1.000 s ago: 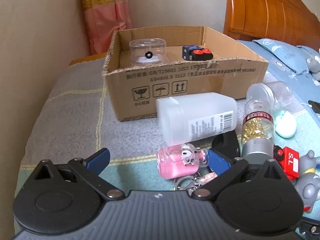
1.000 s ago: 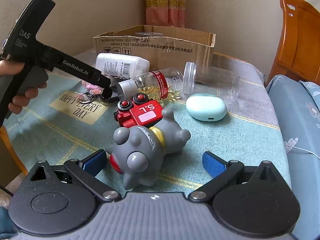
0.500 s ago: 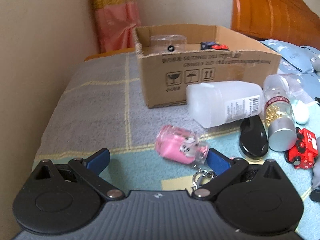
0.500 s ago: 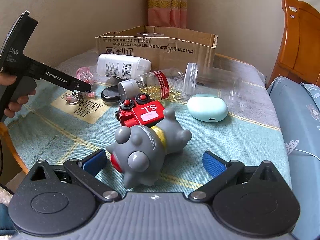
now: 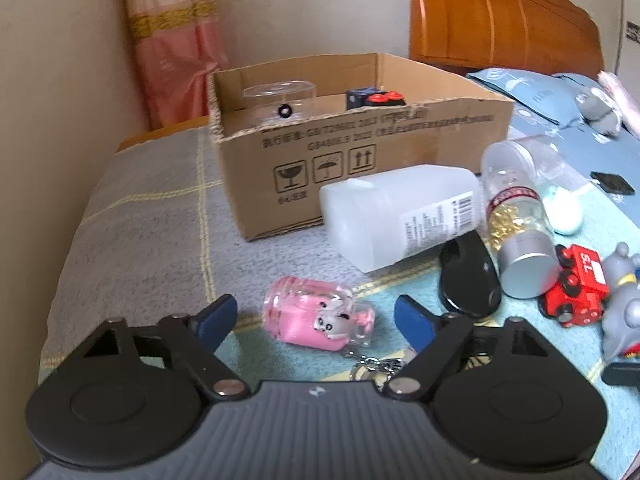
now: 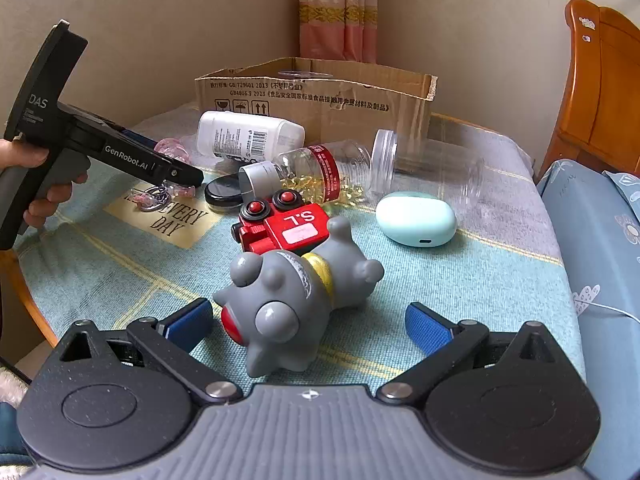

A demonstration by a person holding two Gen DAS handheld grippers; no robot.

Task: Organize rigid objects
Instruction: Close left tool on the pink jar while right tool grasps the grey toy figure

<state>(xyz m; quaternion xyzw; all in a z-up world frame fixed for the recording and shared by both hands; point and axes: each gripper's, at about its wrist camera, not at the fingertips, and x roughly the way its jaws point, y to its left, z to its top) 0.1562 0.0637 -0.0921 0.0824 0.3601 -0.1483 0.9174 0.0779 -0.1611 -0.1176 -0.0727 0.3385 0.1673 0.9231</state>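
My left gripper [image 5: 316, 318] is open, its blue pads either side of a pink keychain bottle [image 5: 316, 316] lying on the table; the bottle also shows in the right wrist view [image 6: 170, 148]. My right gripper [image 6: 308, 322] is open around a grey toy figure [image 6: 296, 300] lying on its side. A cardboard box [image 5: 360, 136] at the back holds a clear tub [image 5: 280, 100] and a dark toy with red buttons [image 5: 376, 100]. A white bottle [image 5: 404, 216], a capsule jar [image 5: 520, 232], a black lid [image 5: 468, 276] and a red toy truck [image 6: 284, 226] lie between.
A mint earbud case [image 6: 416, 218] and an empty clear jar [image 6: 428, 168] lie to the right. The table's left edge is near the left gripper's hand [image 6: 36, 184]. A bed with a wooden headboard [image 5: 500, 20] stands on the right.
My left gripper pulled back and left, then came forward again so the pink bottle sits between its pads. My right gripper has barely moved.
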